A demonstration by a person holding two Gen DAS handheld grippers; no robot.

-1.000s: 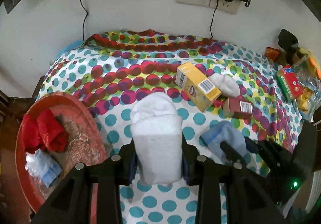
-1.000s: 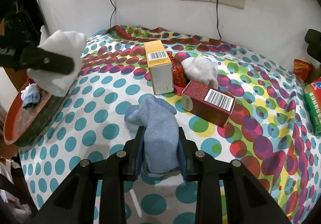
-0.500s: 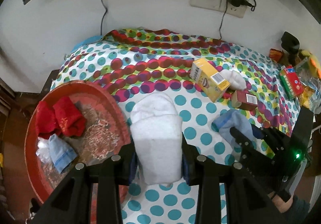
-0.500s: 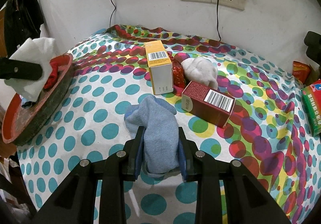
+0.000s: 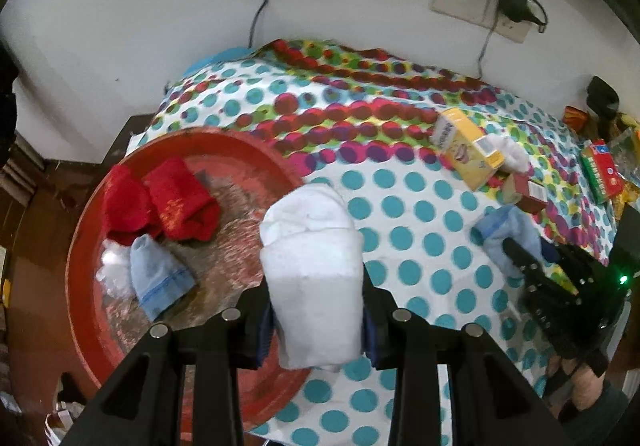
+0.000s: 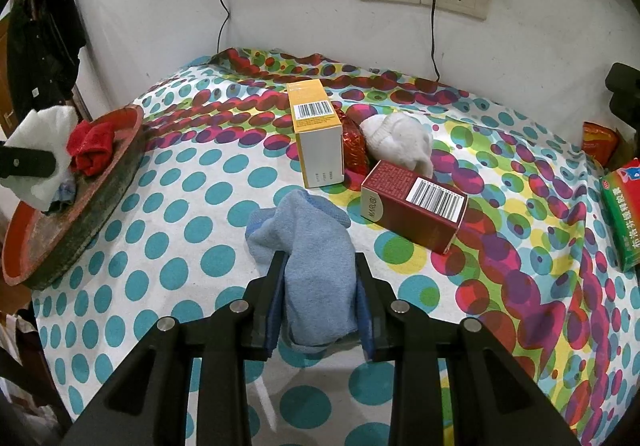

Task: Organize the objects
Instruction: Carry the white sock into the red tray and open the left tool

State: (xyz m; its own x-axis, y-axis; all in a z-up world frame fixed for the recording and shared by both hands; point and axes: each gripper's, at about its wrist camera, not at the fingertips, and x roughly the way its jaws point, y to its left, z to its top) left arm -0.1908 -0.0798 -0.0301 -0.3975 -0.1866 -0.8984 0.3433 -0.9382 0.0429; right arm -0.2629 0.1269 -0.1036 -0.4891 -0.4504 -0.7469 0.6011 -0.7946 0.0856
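My left gripper (image 5: 316, 320) is shut on a folded white sock (image 5: 312, 266), held in the air over the right rim of the red round tray (image 5: 80, 266). From the right wrist view that same white sock (image 6: 40, 150) hangs above the tray (image 6: 80, 214) at far left. In the tray lie red socks (image 5: 160, 202), a light blue sock (image 5: 158, 278) and a white one. My right gripper (image 6: 320, 310) is shut on a light blue sock (image 6: 312, 254) that rests on the dotted cloth; the same blue sock (image 5: 508, 238) shows in the left wrist view.
On the dotted cloth (image 6: 192, 222) lie a yellow box (image 6: 316, 134), a maroon box (image 6: 416, 206), a white sock (image 6: 400, 142) and a red foil packet (image 6: 354, 142). A green-red box (image 6: 624, 214) and snack bags sit at right. Wall sockets and cables are behind.
My left gripper has carried the white sock leftward, from above the cloth to above the tray's rim. The right gripper and its blue sock have stayed put.
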